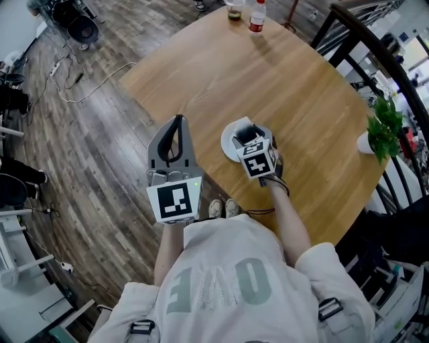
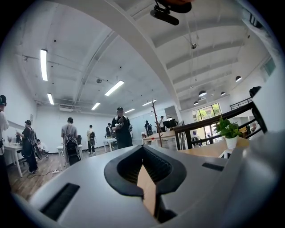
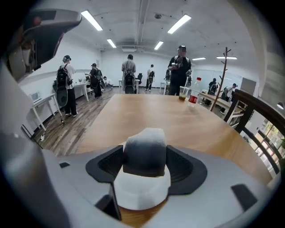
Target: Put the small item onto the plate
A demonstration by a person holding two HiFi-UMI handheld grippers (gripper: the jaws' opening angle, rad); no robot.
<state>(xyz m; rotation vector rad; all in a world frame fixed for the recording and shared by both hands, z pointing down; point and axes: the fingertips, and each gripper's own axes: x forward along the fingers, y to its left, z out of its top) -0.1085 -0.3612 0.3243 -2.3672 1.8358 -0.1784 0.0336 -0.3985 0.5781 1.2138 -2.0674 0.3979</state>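
In the right gripper view, my right gripper [image 3: 144,161] is shut on a small soft item [image 3: 144,151], pale on top and dark grey in the middle, squeezed between the two jaws. A white plate [image 3: 142,193] lies directly under it on the round wooden table [image 3: 147,113]. The head view shows the same: right gripper [image 1: 249,134] over the plate [image 1: 230,143], with the item [image 1: 249,130] at its tips. My left gripper [image 1: 177,122] hovers at the table's near-left edge, apart from the plate. Its jaws [image 2: 143,153] are shut with nothing between them.
A red-labelled bottle [image 1: 256,16] and a cup [image 1: 234,9] stand at the table's far edge. A potted plant [image 1: 383,131] sits at the right edge beside a black railing [image 1: 375,53]. Cables [image 1: 80,84] lie on the floor at left. Several people stand in the room beyond.
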